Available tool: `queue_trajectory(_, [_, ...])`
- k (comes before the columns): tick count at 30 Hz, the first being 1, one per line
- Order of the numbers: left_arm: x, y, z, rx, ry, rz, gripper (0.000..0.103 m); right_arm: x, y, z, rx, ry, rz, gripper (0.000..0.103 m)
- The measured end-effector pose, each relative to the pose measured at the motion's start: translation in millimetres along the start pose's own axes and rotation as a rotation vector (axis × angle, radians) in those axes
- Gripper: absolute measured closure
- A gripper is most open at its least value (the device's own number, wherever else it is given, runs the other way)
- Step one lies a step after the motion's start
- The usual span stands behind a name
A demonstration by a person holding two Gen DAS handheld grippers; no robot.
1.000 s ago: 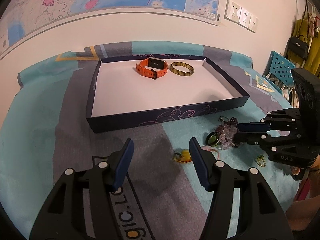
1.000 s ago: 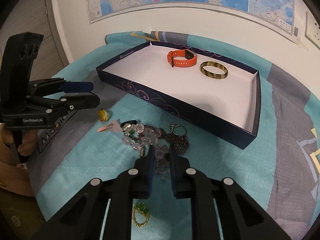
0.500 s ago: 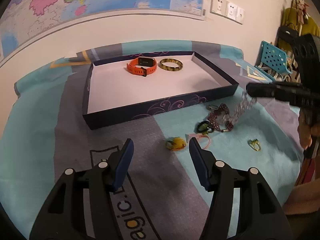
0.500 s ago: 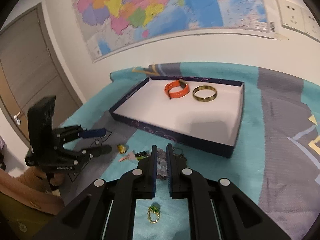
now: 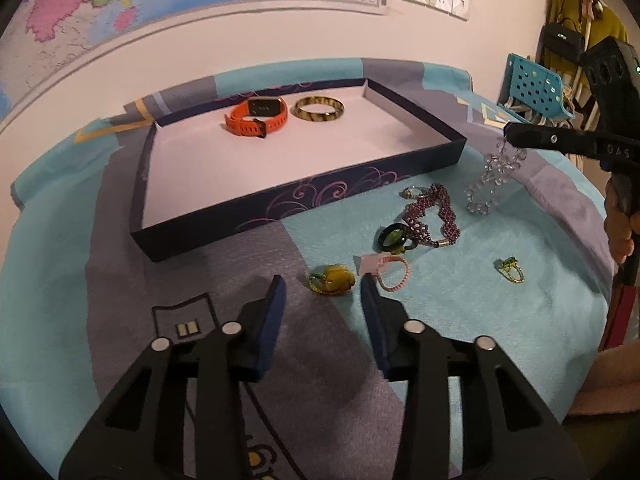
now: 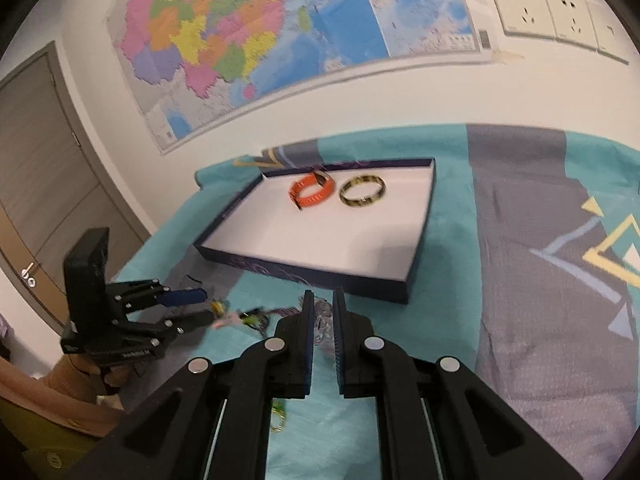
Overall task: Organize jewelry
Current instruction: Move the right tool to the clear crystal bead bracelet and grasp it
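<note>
A dark blue tray (image 5: 304, 200) holds an orange watch (image 5: 256, 117) and a brown bangle (image 5: 319, 109); the tray also shows in the right wrist view (image 6: 304, 276). My right gripper (image 6: 321, 300) is shut on a clear crystal bead bracelet (image 5: 490, 178), which hangs in the air right of the tray. My left gripper (image 5: 320, 288) is open and empty, low over the cloth, just short of a yellow pendant (image 5: 334, 279) and a pink ring (image 5: 390, 272). A purple bead bracelet (image 5: 434, 216), a green pendant (image 5: 392, 237) and a green-gold ring (image 5: 510, 269) lie on the cloth.
A teal and grey cloth (image 5: 460, 300) covers the table. A wall with a map (image 6: 240, 40) and sockets (image 6: 560, 12) stands behind. A blue chair (image 5: 534, 84) and hanging bags are at the right. A door (image 6: 36, 168) is at the left.
My right gripper has lifted the crystal bracelet off the pile and risen well above the cloth. My left gripper has stayed open and drawn back slightly.
</note>
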State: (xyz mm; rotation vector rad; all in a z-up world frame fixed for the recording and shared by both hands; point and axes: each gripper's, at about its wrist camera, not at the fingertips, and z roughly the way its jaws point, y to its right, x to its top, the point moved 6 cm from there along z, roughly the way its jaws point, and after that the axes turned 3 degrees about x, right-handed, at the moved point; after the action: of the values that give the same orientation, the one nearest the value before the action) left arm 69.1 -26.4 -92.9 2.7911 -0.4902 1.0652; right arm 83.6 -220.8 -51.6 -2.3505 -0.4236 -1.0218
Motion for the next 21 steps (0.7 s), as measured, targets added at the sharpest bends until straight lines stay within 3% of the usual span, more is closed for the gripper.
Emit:
queue_trajectory(3, [1.4,1.0,3.7,-0.011,-0.009,0.006,0.067,-8.8,4.6,6.3,-0.012,-0.024,0.01,0.095])
queue_trajectory(6, [4.2,2.9,5.9,-0.017,-0.01,0.018,0.072,-16.7,9.4,12.7,-0.03,-0.048,0.017,0.095])
queue_trajectory(8, [4.9,2.9,9.5,-0.011,-0.022,0.017,0.082,-21.3,12.3,15.6,-0.032,-0.059,0.029,0.095])
queue_trajectory(11, [4.3,1.3,8.2,-0.012,-0.019,0.01,0.083,-27.4,15.3,19.1,-0.035,-0.072,0.039,0.095])
queue_trajectory(18, [-1.4,-3.5,-10.3,-0.022,0.003,-0.005,0.082,-32.0,20.5,22.2,-0.035,-0.083,0.053,0.095])
queue_trajectory(21, [0.0,7.5,-20.2,-0.063,0.035,0.022,0.07,-33.0,22.3,22.7,-0.037,-0.085,0.056,0.093])
